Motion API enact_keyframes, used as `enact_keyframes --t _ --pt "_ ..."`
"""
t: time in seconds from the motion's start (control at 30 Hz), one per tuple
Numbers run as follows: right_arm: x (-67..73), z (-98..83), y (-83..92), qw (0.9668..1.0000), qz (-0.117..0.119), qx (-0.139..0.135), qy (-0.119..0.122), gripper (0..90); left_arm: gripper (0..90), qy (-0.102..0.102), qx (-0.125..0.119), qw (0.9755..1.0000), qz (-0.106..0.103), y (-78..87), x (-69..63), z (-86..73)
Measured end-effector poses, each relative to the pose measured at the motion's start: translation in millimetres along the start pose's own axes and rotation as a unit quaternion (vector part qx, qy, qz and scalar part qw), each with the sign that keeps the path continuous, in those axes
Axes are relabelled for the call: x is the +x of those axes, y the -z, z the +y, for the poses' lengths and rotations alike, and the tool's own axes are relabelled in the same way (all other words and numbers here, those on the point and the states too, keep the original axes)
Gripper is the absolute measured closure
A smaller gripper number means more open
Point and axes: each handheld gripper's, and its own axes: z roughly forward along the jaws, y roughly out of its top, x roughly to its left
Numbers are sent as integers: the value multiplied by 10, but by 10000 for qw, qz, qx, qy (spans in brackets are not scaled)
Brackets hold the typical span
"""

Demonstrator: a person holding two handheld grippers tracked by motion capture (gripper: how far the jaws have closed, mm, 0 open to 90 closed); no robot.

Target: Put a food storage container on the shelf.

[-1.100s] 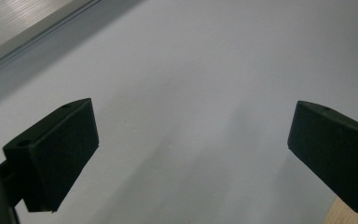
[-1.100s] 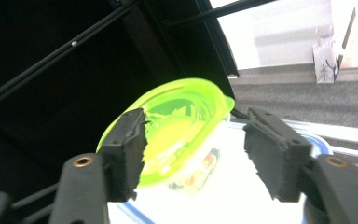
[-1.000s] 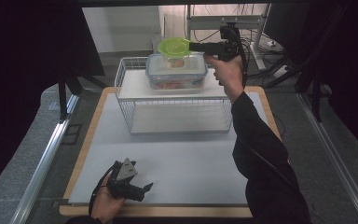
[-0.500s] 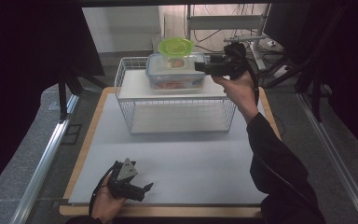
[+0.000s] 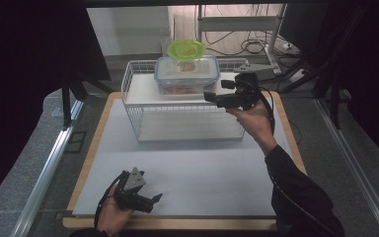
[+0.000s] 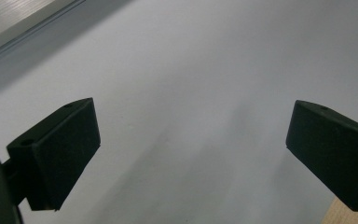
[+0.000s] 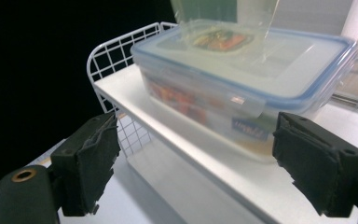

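Observation:
A clear food box with a blue-rimmed lid [image 5: 186, 75] [image 7: 242, 79] sits on the top shelf of a white wire rack [image 5: 143, 118] [image 7: 116, 51]. A cup with a green lid [image 5: 186, 51] [image 7: 223, 11] stands on the box. My right gripper [image 5: 216, 91] [image 7: 196, 172] hovers just right of the box and points at its end. Its jaws have just been opening and stand open, with nothing between them. My left gripper [image 5: 153, 201] [image 6: 191, 154] rests open low over the white mat [image 5: 202, 173] at the front left, holding nothing.
The mat lies on a wooden board [image 5: 177, 223]. The rack's lower shelf [image 5: 192, 126] is bare. Dark screens stand at left and right. Cables and a metal stand [image 5: 246, 29] sit behind the table.
My right gripper has drawn back from the green-lidded cup, moving right and down beside the box, and its jaws have spread wider. The cup stays on the box. The left gripper has not moved.

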Motion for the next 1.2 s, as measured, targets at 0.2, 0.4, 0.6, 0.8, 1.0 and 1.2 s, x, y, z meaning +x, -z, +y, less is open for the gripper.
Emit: enact_keyframes --t 0.2,0.4,0.6,0.8,1.0,1.2 --pt "87 -150 -4 9998 161 25 70 128 27 9 -5 10000 -9 4 0 0" --pt "188 -310 16 9994 152 36 300 101 27 1 -2 10000 -5 0 0 -2" --pt "246 -456 45 9988 148 73 462 77 27 -15 9 10000 -8 -1 -2 -2" --pt "258 -704 67 9979 254 211 562 31 27 -57 43 10000 8 -1 -3 -2" --pt "234 -894 105 9978 317 277 506 5 27 -40 25 10000 -3 -2 -7 -4" --pt "289 -1033 173 9973 289 362 561 0 27 -63 16 10000 14 3 -7 -4"
